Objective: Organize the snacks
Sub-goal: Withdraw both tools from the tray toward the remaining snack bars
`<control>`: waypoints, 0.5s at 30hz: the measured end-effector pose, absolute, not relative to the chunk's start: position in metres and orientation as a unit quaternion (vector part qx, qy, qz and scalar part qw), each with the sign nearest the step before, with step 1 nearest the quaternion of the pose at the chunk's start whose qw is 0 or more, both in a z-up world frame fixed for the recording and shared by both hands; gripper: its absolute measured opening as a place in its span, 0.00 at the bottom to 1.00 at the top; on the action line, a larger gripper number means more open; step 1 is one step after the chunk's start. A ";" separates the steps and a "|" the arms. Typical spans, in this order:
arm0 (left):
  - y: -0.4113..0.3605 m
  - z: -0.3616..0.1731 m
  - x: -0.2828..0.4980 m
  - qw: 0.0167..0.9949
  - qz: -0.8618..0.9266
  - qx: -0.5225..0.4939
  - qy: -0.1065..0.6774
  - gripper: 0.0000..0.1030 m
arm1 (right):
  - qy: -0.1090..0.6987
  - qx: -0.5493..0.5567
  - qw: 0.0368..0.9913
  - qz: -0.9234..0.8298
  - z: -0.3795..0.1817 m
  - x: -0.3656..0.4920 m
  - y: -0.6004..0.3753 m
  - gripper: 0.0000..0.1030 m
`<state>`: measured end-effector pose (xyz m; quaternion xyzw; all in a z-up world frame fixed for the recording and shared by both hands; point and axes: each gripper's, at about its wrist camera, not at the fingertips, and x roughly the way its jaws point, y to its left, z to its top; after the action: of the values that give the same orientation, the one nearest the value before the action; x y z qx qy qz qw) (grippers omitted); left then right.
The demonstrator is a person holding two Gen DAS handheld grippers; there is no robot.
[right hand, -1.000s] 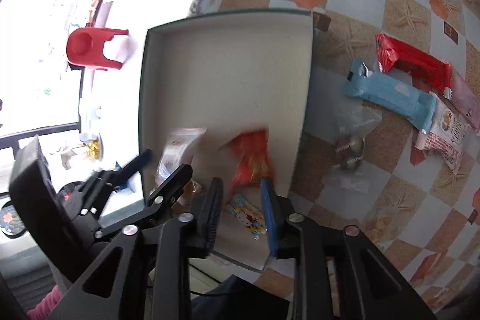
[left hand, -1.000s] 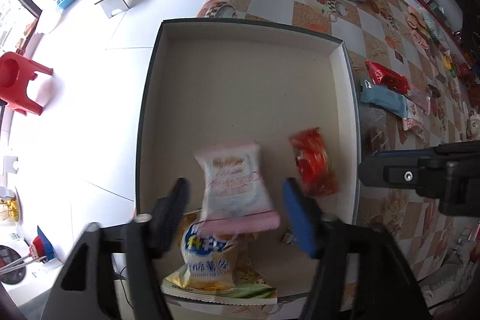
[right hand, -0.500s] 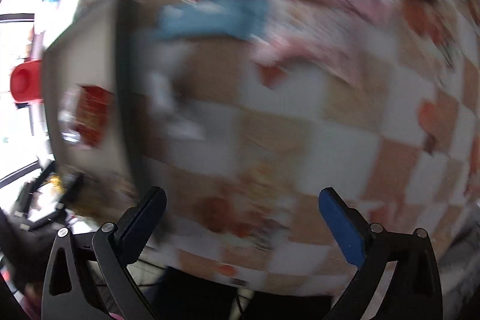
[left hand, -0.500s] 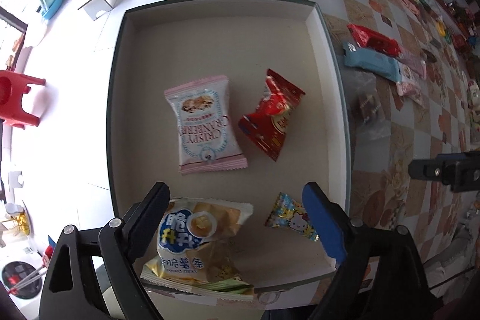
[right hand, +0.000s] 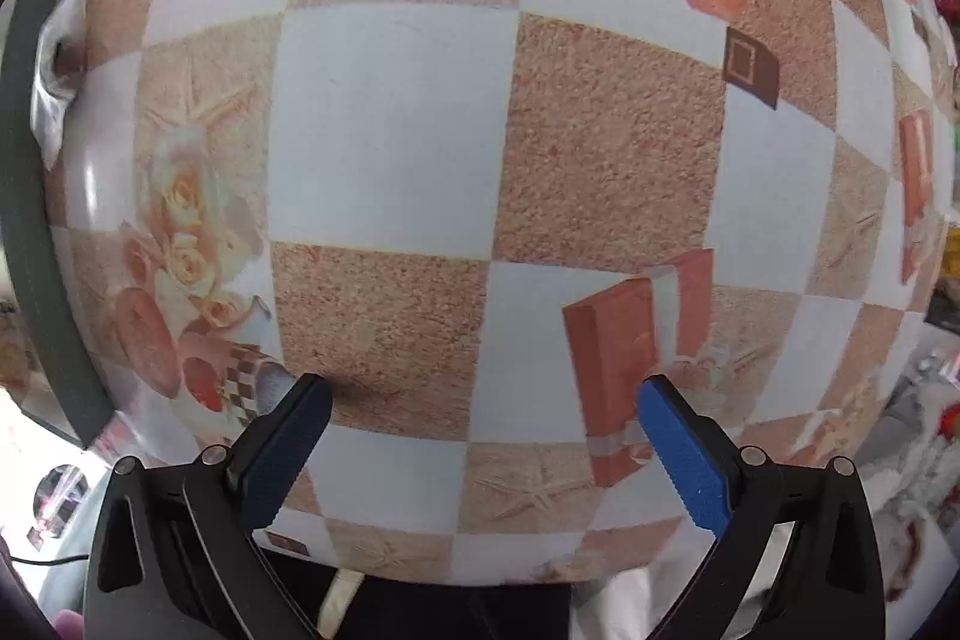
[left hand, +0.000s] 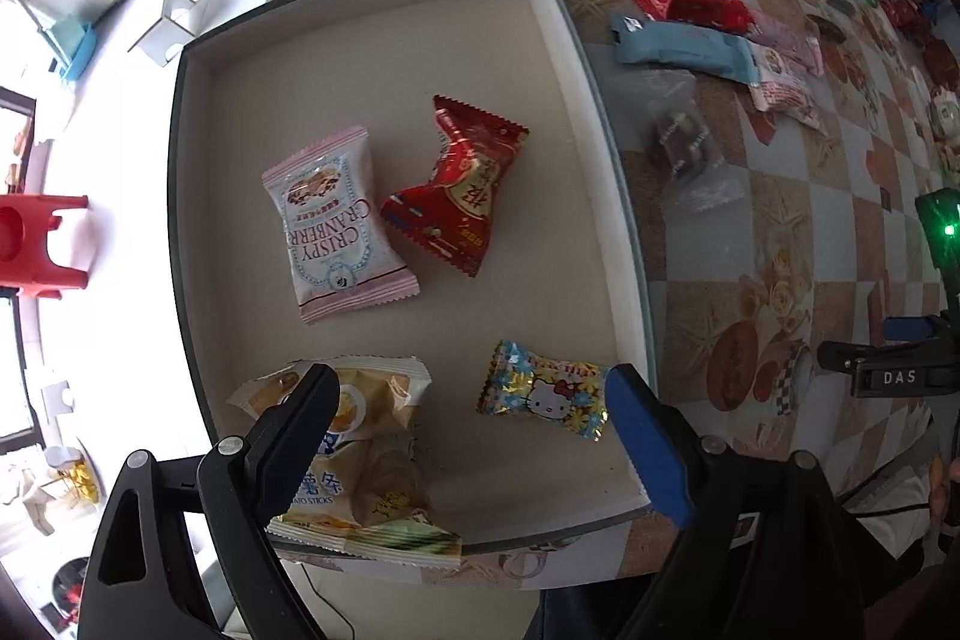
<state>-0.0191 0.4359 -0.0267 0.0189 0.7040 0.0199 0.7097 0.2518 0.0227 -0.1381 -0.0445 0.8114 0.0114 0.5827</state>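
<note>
Both grippers have just been opening: the pink packet (left hand: 336,226) and red packet (left hand: 459,196) now lie loose in the tray (left hand: 606,148). Left gripper (left hand: 474,436) gapes empty above it; right gripper (right hand: 480,436) gapes empty over bare tablecloth (right hand: 390,118). Four snacks look boxed; blue bar (left hand: 678,49) and others wait outside. Only the left view shows the tray's contents

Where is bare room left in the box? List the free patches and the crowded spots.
Free: the far half of the box, beyond the cranberry pack and red packet; also the strip between the red packet and the right wall. Crowded: the near left corner, where the potato sticks bag lies, and around the Hello Kitty candy.
</note>
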 end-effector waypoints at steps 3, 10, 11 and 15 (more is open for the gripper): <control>0.424 -0.027 -0.018 0.706 0.018 0.027 0.707 0.89 | 0.809 -0.029 0.587 0.015 -0.139 0.246 0.011 0.99; 0.402 -0.029 -0.019 0.698 0.011 0.049 0.714 0.89 | 0.797 -0.028 0.603 0.018 -0.131 0.230 -0.001 1.00; 0.398 -0.029 -0.020 0.697 0.010 0.051 0.715 0.89 | 0.797 -0.028 0.604 0.018 -0.130 0.229 -0.002 1.00; 0.382 -0.027 -0.017 0.695 0.003 0.060 0.716 0.89 | 0.800 -0.027 0.599 0.018 -0.135 0.233 0.004 1.00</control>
<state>-0.0170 0.3816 -0.0266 0.0601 0.7163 0.0034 0.6951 0.2332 0.0036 -0.1350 -0.0269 0.8000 0.0177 0.5991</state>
